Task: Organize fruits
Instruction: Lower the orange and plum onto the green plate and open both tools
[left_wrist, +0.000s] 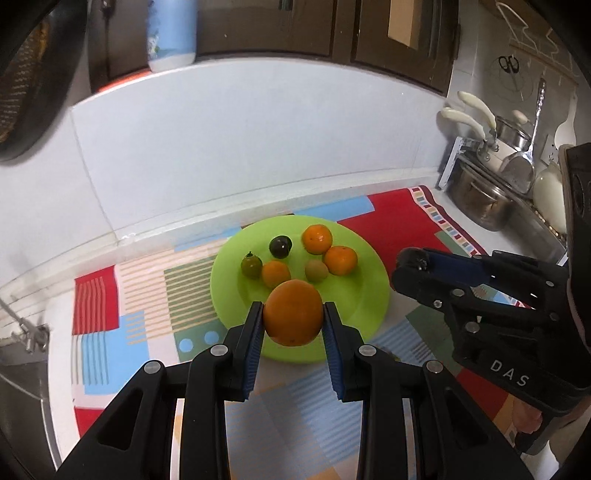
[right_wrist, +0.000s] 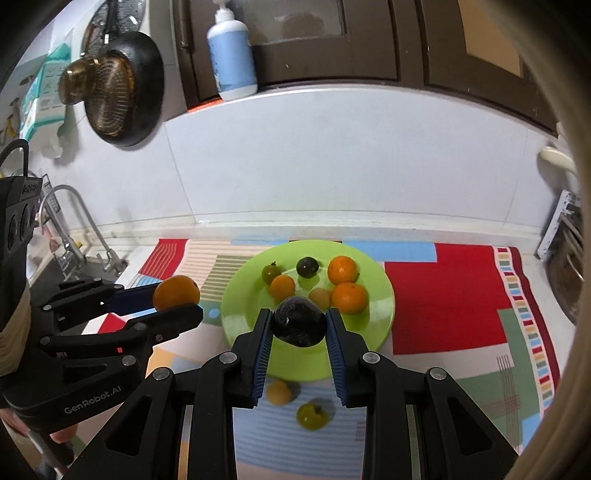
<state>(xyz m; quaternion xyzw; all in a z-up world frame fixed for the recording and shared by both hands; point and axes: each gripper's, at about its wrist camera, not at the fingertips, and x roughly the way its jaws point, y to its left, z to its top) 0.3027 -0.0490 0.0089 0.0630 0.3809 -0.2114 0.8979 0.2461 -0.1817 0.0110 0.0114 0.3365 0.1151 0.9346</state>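
Observation:
A green plate (left_wrist: 354, 314) (right_wrist: 380, 314) on a patterned mat holds several fruits: oranges (left_wrist: 317, 239), a dark plum (left_wrist: 280, 246), a green fruit (left_wrist: 251, 266) and a small tan fruit (left_wrist: 316, 270). My left gripper (left_wrist: 293, 314) is shut on a large orange (left_wrist: 293, 312) above the plate's near rim; the orange also shows in the right wrist view (right_wrist: 176, 291). My right gripper (right_wrist: 299, 323) is shut on a dark avocado (right_wrist: 300, 321) over the plate's near edge, and appears at right in the left wrist view (left_wrist: 410, 260). A small orange (right_wrist: 279, 392) and a green fruit (right_wrist: 312, 416) lie on the mat below.
The mat (right_wrist: 443, 306) covers a counter against a white tiled wall. Pots and pans (left_wrist: 480, 199) stand at the right. A sink tap (right_wrist: 70, 221) is at the left. A soap bottle (right_wrist: 232, 51) stands on the ledge above.

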